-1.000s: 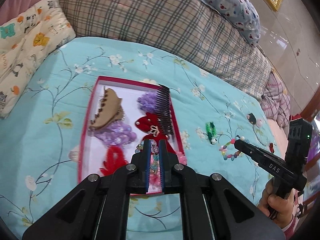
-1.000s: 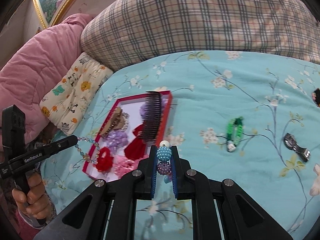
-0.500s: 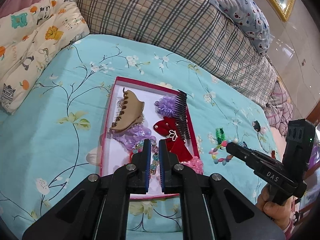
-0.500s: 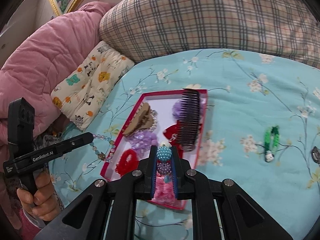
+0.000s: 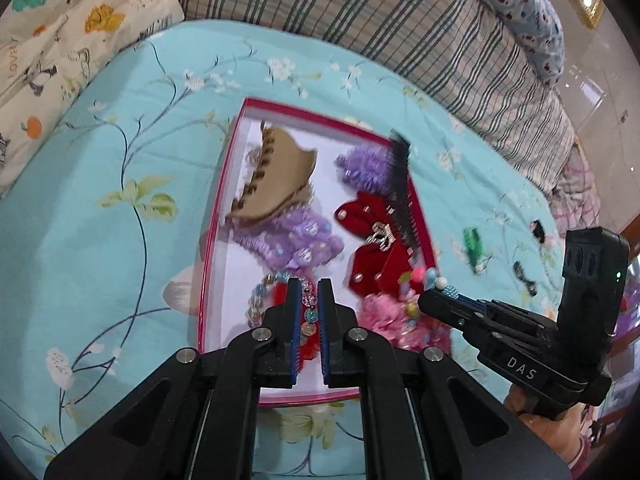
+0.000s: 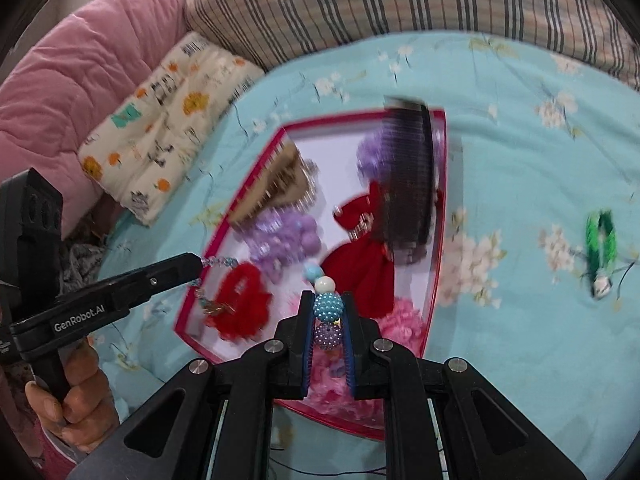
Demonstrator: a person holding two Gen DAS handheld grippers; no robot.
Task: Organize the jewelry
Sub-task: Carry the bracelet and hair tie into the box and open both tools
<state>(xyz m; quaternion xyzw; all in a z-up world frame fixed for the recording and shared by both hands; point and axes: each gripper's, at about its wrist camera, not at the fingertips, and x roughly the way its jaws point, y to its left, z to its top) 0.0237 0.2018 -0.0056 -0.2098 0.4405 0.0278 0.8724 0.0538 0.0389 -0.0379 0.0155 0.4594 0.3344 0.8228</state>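
A red-rimmed white tray [image 5: 236,148] lies on the teal bedspread and holds hair clips, scrunchies, a red bow and a black comb [image 5: 402,188]. My left gripper [image 5: 307,286] is shut on a clear glass-bead bracelet [image 5: 256,300] over the tray's near left part; from the right wrist view it [image 6: 196,266] shows with the beads hanging off its tip. My right gripper [image 6: 329,300] is shut on a chunky coloured bead bracelet [image 6: 329,306] above the tray's near right part, and shows in the left view [image 5: 430,296].
A green clip [image 6: 600,244] lies on the bedspread right of the tray, with small dark pieces [image 5: 524,278] farther right. A plaid bolster [image 5: 400,20], a printed pillow [image 6: 160,120] and a pink quilt [image 6: 80,64] border the bed.
Both grippers have moved in over the tray with their bracelets, and the tray looms larger. The right gripper moved left from the bedspread to the tray's near right corner.
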